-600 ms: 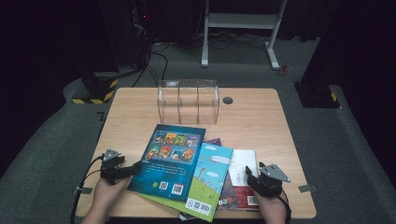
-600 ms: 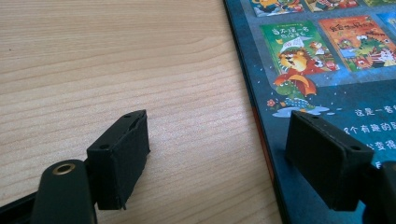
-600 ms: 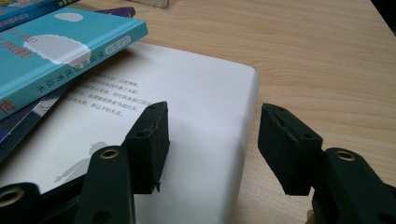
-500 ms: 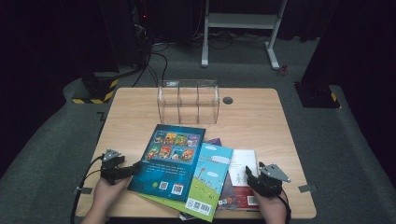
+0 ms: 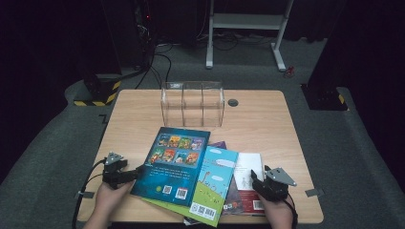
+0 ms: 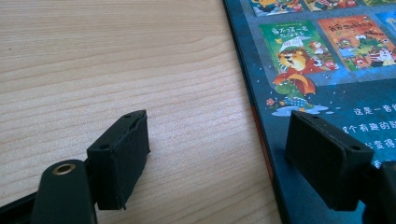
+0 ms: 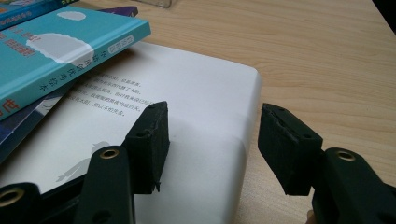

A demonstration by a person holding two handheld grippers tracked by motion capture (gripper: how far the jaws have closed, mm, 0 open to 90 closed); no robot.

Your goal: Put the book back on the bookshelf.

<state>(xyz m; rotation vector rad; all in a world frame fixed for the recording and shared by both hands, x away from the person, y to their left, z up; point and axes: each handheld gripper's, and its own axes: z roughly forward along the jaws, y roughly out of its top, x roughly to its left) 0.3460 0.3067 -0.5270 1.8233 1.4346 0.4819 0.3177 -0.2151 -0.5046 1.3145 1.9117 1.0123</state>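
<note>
A pile of books lies at the table's near side. On top is a dark blue picture book, overlapping a teal book; a white book pokes out at the right. My left gripper is open at the blue book's left edge. In the left gripper view, one jaw of the gripper hangs over the blue cover and the other over bare wood. My right gripper is open too. In the right gripper view it straddles the white book's right edge, beside the teal book.
A clear acrylic organizer with three compartments stands at the back middle of the wooden table. A purple book corner peeks from under the pile. A round cable hole sits right of the organizer. Dark floor surrounds the table.
</note>
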